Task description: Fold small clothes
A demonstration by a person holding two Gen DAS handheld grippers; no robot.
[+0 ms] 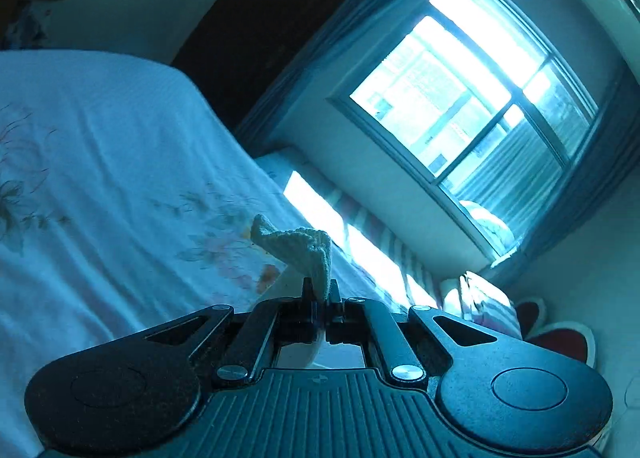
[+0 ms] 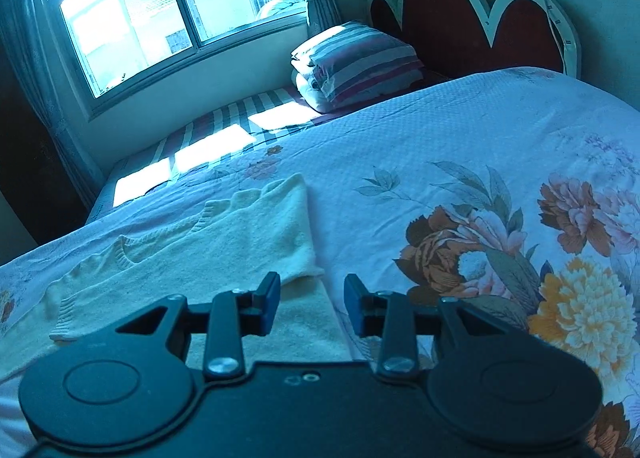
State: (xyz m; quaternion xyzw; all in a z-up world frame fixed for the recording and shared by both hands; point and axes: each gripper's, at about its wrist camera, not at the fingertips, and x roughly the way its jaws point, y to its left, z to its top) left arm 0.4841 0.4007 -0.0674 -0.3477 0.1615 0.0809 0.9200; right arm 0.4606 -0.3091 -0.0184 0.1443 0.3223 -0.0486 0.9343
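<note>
The cream knit sweater [image 2: 224, 242] lies flat on the flowered bedspread [image 2: 460, 145], one sleeve folded over the body; it looks light, soft and limp, so it will likely sag and stretch unless taken by a ribbed hem, cuff or corner. The left gripper [image 1: 322, 298] has its jaws closed tight on a bunched edge of the knit, lifted clear of the bed, while the right gripper [image 2: 310, 298] hovers just above the sweater's right edge with jaws partly open and empty. Open bedspread lies to the right for folding; the striped pillow [image 2: 356, 65] and window [image 2: 160, 9] side stand well apart.
</note>
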